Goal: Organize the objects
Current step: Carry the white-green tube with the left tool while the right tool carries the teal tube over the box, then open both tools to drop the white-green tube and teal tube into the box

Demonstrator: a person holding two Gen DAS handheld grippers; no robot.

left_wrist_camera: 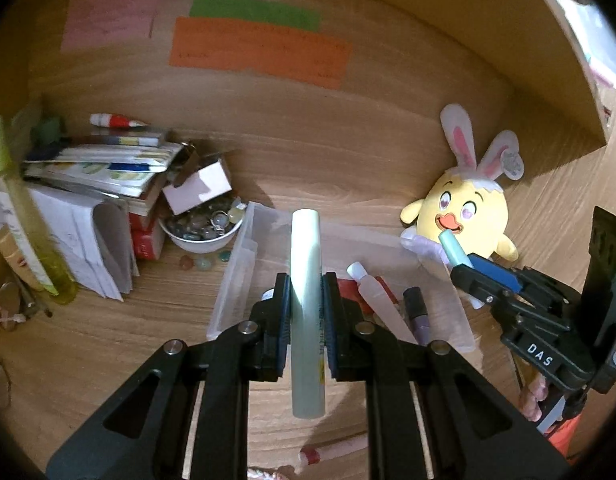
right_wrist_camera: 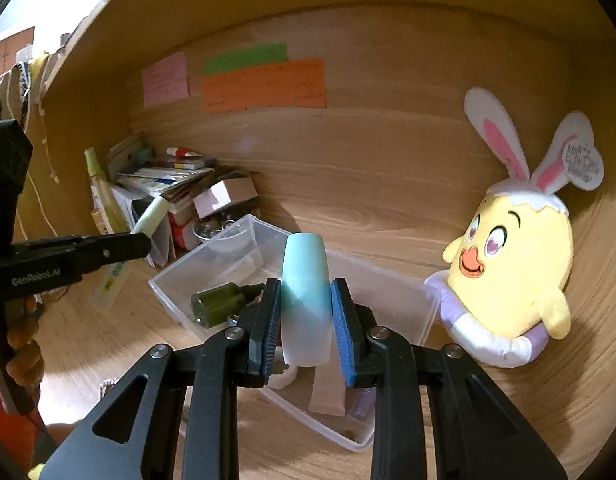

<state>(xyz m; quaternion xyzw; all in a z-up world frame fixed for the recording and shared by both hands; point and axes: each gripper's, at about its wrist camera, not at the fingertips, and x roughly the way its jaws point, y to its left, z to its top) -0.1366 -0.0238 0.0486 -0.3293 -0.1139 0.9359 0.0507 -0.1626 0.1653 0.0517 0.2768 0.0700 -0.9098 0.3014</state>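
Mid-task: my left gripper [left_wrist_camera: 306, 312] clamps a pale tube [left_wrist_camera: 306, 304] and my right gripper [right_wrist_camera: 306, 322] a teal tube [right_wrist_camera: 306, 300], both above the partly filled bin [right_wrist_camera: 168, 284]; one tube [left_wrist_camera: 333, 450] waits at 6 o'clock.

two tubes [left_wrist_camera: 306, 312] [right_wrist_camera: 306, 300]; one clear bin [left_wrist_camera: 244, 256]; one plush chick [left_wrist_camera: 465, 220]; three paper notes [left_wrist_camera: 260, 50]

Pale tube [left_wrist_camera: 306, 312] in left gripper [left_wrist_camera: 306, 312] (clamped)

Clear plastic bin [right_wrist_camera: 244, 236] on matt wood-grain desk [right_wrist_camera: 387, 216]; fuzzy cloth chick [right_wrist_camera: 519, 280].
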